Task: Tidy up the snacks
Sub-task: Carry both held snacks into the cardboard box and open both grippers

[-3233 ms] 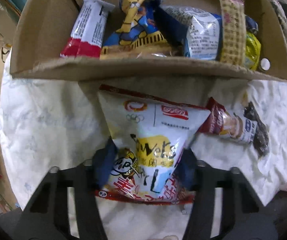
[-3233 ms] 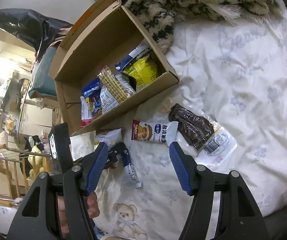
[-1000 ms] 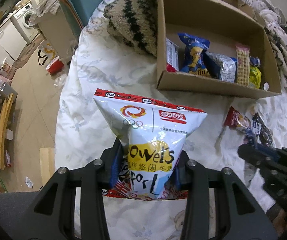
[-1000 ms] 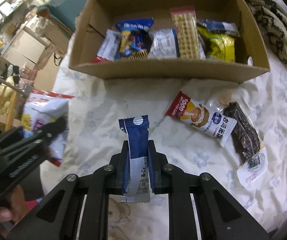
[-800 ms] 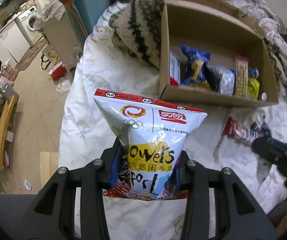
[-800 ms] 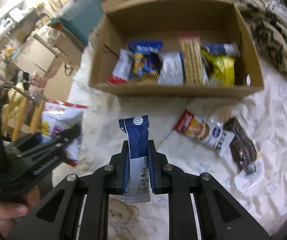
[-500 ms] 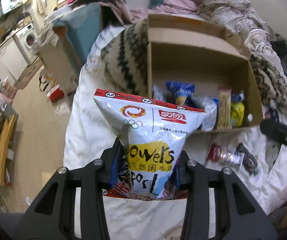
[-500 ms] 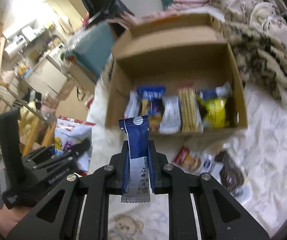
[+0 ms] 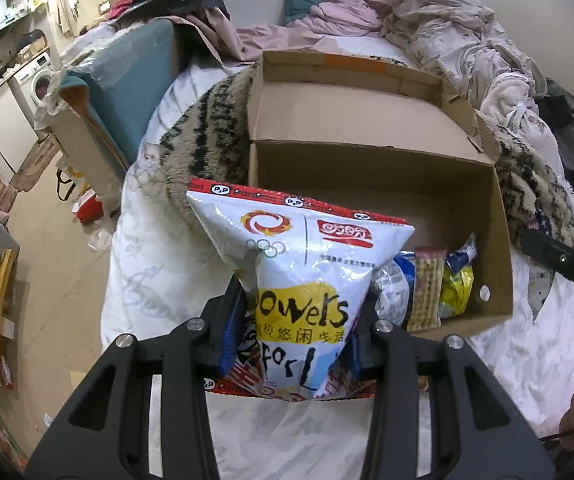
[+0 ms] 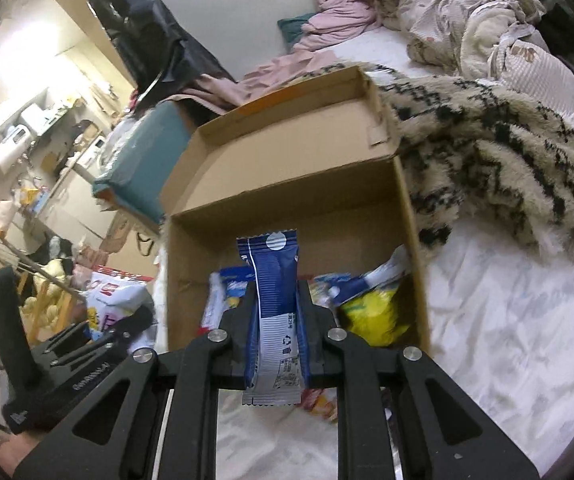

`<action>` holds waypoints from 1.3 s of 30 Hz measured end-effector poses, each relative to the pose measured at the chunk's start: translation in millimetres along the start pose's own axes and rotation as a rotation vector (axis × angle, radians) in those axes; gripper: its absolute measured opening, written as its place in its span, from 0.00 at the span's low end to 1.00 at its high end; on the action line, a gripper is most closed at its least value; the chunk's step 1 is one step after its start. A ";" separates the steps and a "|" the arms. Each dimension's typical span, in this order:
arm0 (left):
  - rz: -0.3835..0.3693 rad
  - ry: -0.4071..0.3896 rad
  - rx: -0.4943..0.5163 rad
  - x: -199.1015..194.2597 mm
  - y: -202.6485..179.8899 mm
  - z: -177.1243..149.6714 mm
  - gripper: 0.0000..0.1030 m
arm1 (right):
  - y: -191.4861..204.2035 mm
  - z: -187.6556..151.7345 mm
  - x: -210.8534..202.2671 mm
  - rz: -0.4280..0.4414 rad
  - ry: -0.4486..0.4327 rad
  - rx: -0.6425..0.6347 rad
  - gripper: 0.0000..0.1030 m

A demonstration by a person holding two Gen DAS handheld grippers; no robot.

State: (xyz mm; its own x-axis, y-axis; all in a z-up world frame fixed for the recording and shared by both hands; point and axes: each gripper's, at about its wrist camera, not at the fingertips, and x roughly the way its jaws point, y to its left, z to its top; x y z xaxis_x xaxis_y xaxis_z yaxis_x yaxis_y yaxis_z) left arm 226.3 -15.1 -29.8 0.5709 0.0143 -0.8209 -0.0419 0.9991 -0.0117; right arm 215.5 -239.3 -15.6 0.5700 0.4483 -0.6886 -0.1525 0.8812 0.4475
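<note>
The left gripper (image 9: 293, 336) is clamped on the lower part of a big white chip bag (image 9: 301, 280), its blue pads (image 9: 231, 332) pressing into the crinkled sides, the red-edged top of the bag standing upright above the jaws. The right gripper (image 10: 277, 332) is closed tight on a slim blue and silver snack bar (image 10: 275, 312), which stands upright between the jaws with its sealed bottom edge hanging below them. Both are held up over the near edge of the bed (image 9: 159, 280), in front of an open cardboard box (image 9: 501, 240) that sits on the white printed sheet with its lid flap laid back. Inside the box, along its near wall, packets stand in a row: a yellow packet (image 10: 375, 312) toward the right wall, a tall patterned cracker pack (image 9: 425, 288) beside it, and a pale blue and white pouch (image 9: 395, 284) next to that; the rest of the row is hidden behind the held snacks. A fuzzy cream and black blanket (image 10: 503, 160) lies against the box's far and right sides. From the right wrist view the left gripper shows off to the left edge of the bed, chip bag in its grip, apart from the box
</note>
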 end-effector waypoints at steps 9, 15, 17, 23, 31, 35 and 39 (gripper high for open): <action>-0.015 0.052 0.010 40.3 -16.8 3.4 0.36 | -23.0 1.2 39.4 -0.054 0.067 0.018 0.17; -0.024 0.080 -0.001 58.4 -22.6 -2.0 0.37 | -27.0 -3.0 46.4 -0.070 0.089 0.025 0.17; -0.025 0.084 -0.004 60.9 -23.4 -3.8 0.37 | -27.2 -2.8 46.8 -0.079 0.089 0.027 0.17; -0.028 0.085 0.021 64.4 -26.7 -6.9 0.38 | -31.5 -3.2 51.6 -0.077 0.100 0.060 0.17; -0.041 0.100 0.036 69.2 -24.2 -7.3 0.43 | -37.6 -3.3 54.6 -0.073 0.099 0.098 0.20; -0.046 0.053 0.014 60.7 -20.3 -8.3 0.82 | -43.0 -3.0 54.5 -0.050 0.108 0.126 0.49; -0.043 0.001 -0.015 46.5 -16.9 -4.0 0.98 | -45.6 -3.9 48.0 -0.038 0.082 0.148 0.67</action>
State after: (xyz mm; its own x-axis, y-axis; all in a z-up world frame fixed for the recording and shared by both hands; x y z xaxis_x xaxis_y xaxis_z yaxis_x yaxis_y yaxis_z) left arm 250.3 -31.5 -70.1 0.5720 -0.0285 -0.8198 -0.0300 0.9980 -0.0557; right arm 246.6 -257.4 -71.3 0.5044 0.4311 -0.7482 -0.0080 0.8688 0.4951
